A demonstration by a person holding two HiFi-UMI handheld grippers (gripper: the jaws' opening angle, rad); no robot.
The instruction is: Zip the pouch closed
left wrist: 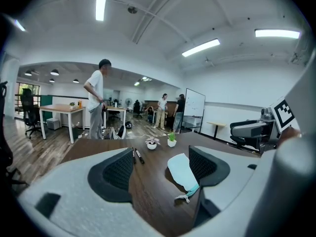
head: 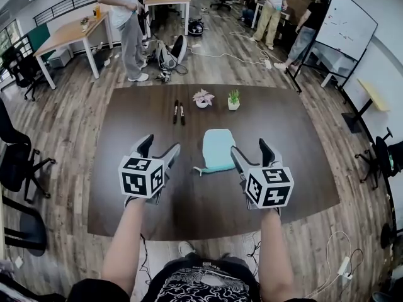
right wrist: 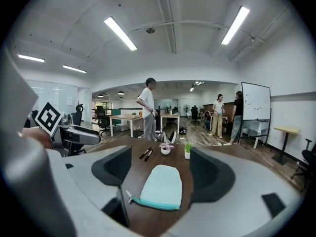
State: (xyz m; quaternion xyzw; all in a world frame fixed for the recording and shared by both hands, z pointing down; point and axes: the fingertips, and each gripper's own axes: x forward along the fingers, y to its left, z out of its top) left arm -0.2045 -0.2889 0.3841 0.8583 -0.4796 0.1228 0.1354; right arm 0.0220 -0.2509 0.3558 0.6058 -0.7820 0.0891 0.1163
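A pale mint pouch (head: 218,148) lies flat on the dark wooden table (head: 113,168), its teal zipper edge nearest me and the pull tab (head: 197,169) sticking out at the left end. In the right gripper view the pouch (right wrist: 161,186) lies between the open jaws, apart from them. The left gripper view shows the pouch (left wrist: 181,171) just inside the right jaw. My left gripper (head: 160,148) hovers left of the pouch, open and empty. My right gripper (head: 252,152) hovers at its right side, open and empty.
Two black markers (head: 179,112) lie beyond the pouch. A small pink plant pot (head: 203,99) and a green plant pot (head: 233,99) stand near the table's far edge. Several people, desks, chairs and a whiteboard (head: 348,24) are in the room behind.
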